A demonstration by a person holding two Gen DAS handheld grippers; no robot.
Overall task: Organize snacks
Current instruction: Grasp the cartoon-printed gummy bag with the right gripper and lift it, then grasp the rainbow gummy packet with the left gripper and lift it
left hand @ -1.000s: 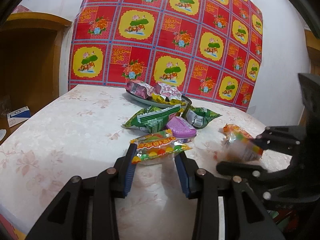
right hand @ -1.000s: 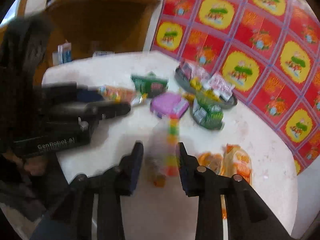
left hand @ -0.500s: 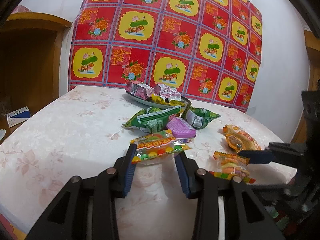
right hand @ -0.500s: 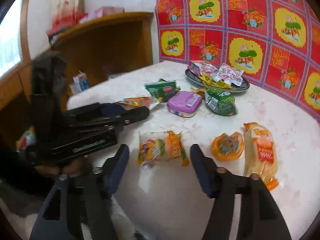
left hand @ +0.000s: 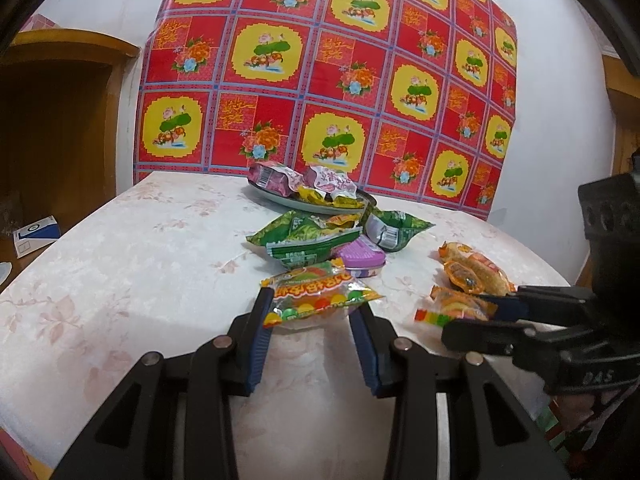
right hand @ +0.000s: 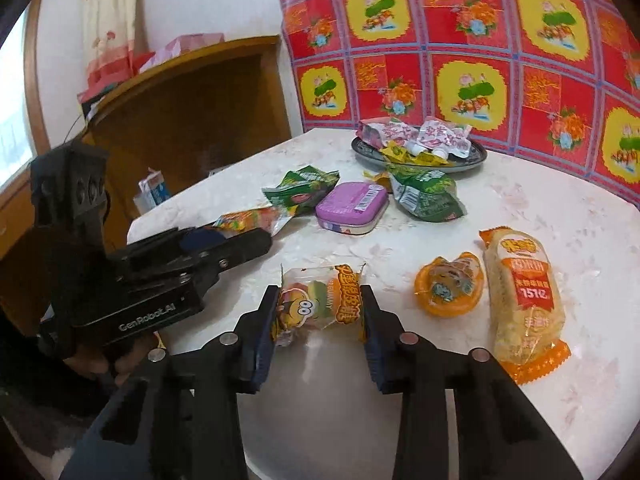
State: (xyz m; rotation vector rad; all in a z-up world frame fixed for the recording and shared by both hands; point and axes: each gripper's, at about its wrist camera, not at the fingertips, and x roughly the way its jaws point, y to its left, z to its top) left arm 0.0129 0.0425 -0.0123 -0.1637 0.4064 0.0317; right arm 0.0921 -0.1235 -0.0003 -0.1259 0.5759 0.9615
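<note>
My left gripper [left hand: 314, 300] is shut on a bright candy packet [left hand: 316, 294] and holds it just above the white floral table [left hand: 120, 264]. My right gripper [right hand: 320, 300] is closing its jaws on a burger-gummy packet [right hand: 320, 304] that lies near the table's front edge. Both blue pads touch the packet's sides. In the left wrist view the right gripper [left hand: 472, 318] comes in from the right with that packet [left hand: 452, 308]. A dark plate [right hand: 476, 158] at the back holds several pink and yellow packets.
Between the grippers and the plate lie two green packets [right hand: 428, 196], [right hand: 304, 190] and a purple tin [right hand: 352, 206]. An orange jelly cup [right hand: 448, 284] and a yellow cracker packet [right hand: 524, 296] lie to the right. A wooden cabinet [right hand: 188, 112] stands to the left.
The right gripper rolled, opened wide over the gummy packet on the table, then closed in on its sides. The left gripper and its candy packet stayed still.
</note>
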